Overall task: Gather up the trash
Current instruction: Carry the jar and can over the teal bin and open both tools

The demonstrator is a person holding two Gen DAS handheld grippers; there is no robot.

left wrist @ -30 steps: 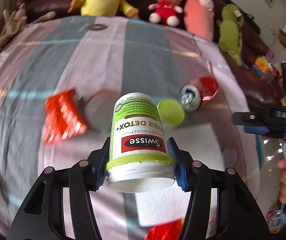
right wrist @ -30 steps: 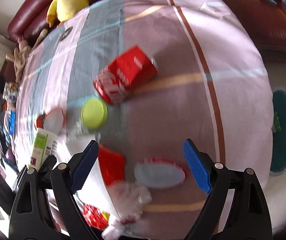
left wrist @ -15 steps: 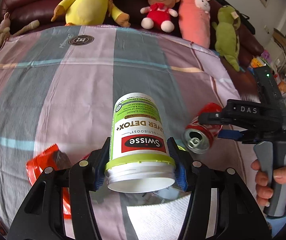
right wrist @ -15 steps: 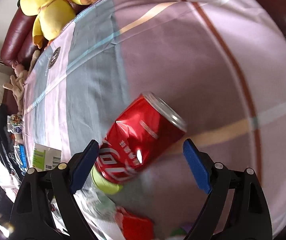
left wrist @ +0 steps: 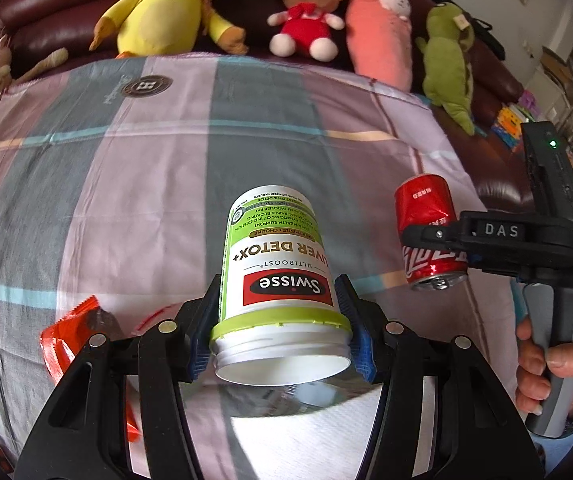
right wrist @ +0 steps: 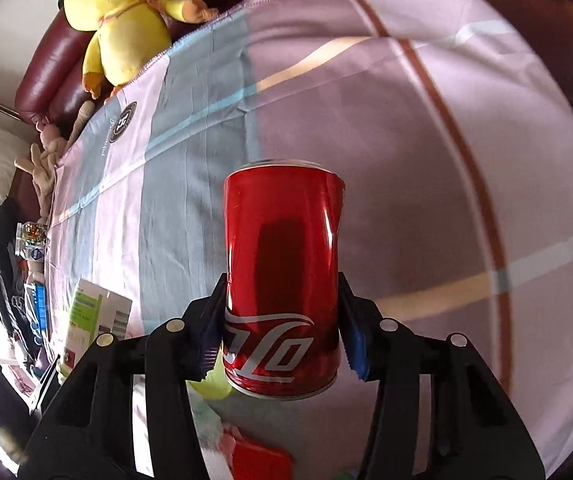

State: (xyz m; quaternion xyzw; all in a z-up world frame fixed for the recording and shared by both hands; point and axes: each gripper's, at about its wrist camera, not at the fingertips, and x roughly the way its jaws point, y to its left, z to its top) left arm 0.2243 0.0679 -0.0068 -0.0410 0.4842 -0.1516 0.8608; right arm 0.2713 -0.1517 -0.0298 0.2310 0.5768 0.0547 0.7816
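My left gripper [left wrist: 280,328] is shut on a green and white Swisse supplement bottle [left wrist: 276,264], open mouth toward the camera, held above the striped cloth [left wrist: 126,160]. My right gripper [right wrist: 282,340] is shut on a dented red cola can [right wrist: 284,272] and holds it off the cloth. The can also shows in the left wrist view [left wrist: 430,232], clamped in the right gripper at the right. The bottle shows at the left edge of the right wrist view [right wrist: 94,320].
A red wrapper [left wrist: 70,340] lies on the cloth at the lower left, and white paper [left wrist: 306,440] lies under the left gripper. More red scrap [right wrist: 258,456] lies below the can. Plush toys [left wrist: 174,4] line the dark red sofa [left wrist: 46,12] behind.
My right gripper moved onto the cola can, shut on it and lifted it off the cloth. My left gripper kept hold of the bottle and rose a little.
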